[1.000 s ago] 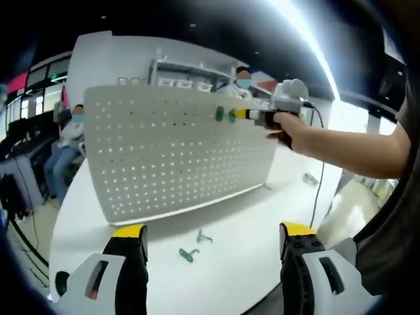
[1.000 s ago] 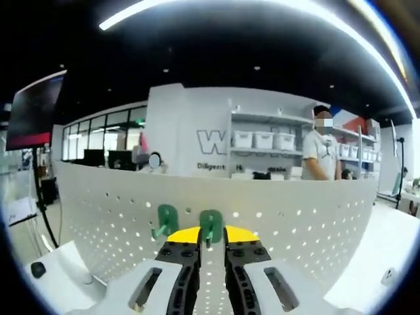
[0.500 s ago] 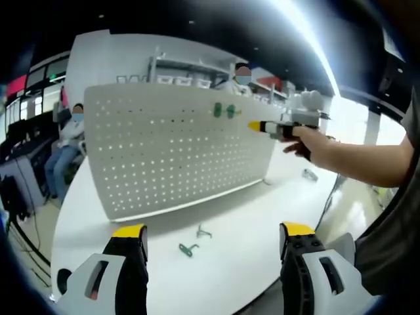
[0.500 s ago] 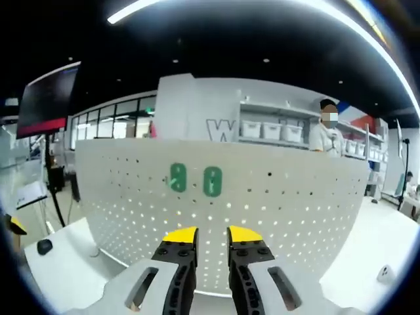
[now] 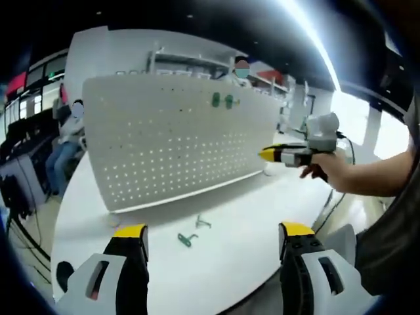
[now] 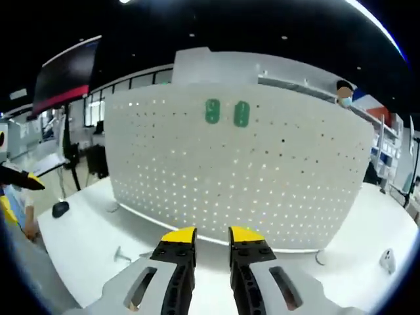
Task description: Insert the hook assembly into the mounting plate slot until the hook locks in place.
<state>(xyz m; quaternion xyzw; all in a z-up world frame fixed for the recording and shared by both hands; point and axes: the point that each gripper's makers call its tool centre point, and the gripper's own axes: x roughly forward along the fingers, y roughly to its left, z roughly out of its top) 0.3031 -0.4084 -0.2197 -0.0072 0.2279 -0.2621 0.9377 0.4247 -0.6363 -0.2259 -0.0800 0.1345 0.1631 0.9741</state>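
Note:
The white perforated mounting plate stands upright on the white table. Two green hooks hang side by side near its top edge; in the right gripper view they are the left hook and the right hook on the plate. My right gripper sits back from the plate, jaws a narrow gap apart with nothing between them. A hand holds it to the right of the plate. My left gripper is wide open over the table's near edge.
A loose green hook and a grey hook lie on the table before the plate. A small black object and a white piece rest on the table. People sit and stand behind the plate.
My right gripper let go of the second green hook, which stays on the plate, and drew back and down from the plate. The left gripper stayed open in place.

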